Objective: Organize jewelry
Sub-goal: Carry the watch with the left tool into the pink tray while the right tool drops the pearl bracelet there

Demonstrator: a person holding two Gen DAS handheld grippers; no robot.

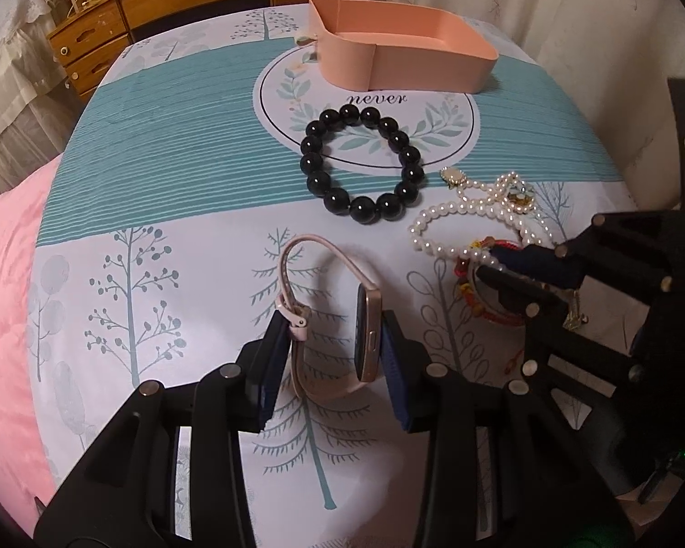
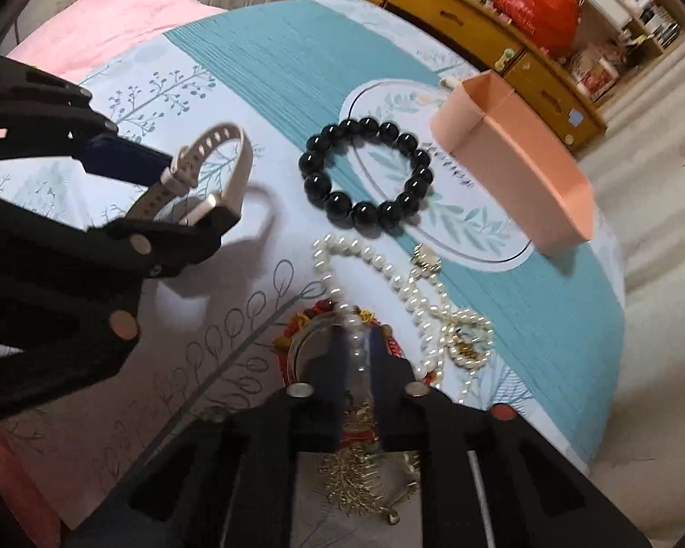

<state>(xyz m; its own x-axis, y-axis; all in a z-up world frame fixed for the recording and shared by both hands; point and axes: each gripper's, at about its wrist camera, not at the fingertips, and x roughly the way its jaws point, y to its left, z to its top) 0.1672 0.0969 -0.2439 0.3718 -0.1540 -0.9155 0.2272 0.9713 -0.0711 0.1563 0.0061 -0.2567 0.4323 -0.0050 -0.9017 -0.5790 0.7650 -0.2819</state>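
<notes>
While left tongs (image 1: pixel 331 351) clamp watch (image 1: pixel 365 333), box (image 1: pixel 415 68) near table edge.

The pink watch (image 1: pixel 329 319) stands on its edge. Black bead bracelet (image 1: pixel 362 165) lies flat before the empty peach box (image 1: pixel 402 52); the pearl necklace (image 1: pixel 479 214) overlaps a red bracelet (image 1: pixel 470 292).

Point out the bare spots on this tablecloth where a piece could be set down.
Free: the teal stripes left of the black bead bracelet, and the tree print left of the pink watch in the left gripper. The pink box looks empty. Crowded: the pearl necklace and red bracelet by the right gripper.
</notes>
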